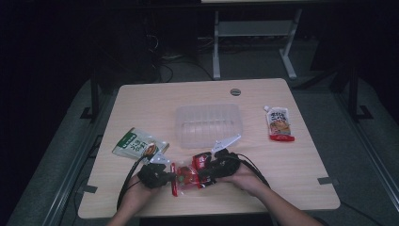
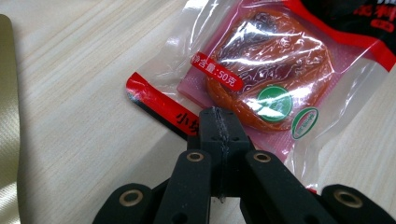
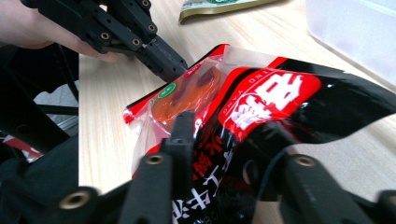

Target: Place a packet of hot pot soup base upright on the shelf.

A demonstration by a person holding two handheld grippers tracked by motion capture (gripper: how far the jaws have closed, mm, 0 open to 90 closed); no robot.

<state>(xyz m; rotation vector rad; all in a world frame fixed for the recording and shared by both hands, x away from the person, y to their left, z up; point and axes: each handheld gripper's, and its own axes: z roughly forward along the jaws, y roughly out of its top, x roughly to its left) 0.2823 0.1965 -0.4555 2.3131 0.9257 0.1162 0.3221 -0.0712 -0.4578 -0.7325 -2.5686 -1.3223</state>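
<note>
Red snack packet (image 1: 187, 177) near table (image 1: 141, 103) edge, between grippers. Left gripper (image 2: 219, 122) clenched on packet's left edge; right gripper (image 3: 219, 140) grasping its right end.

snack packet (image 2: 261, 79): glossy crinkled plastic film | table (image 1: 155, 101): smooth pale wood grain | container (image 1: 208, 125): translucent plastic

Container (image 1: 209, 124): middle of the table (image 1: 141, 101).
Spouted pouch (image 1: 278, 123): right of the container, well apart.
Flat packet (image 1: 139, 144): left of the container, nearer the person.
Snack pack (image 1: 188, 176): near edge, before the container (between both grippers).
</note>
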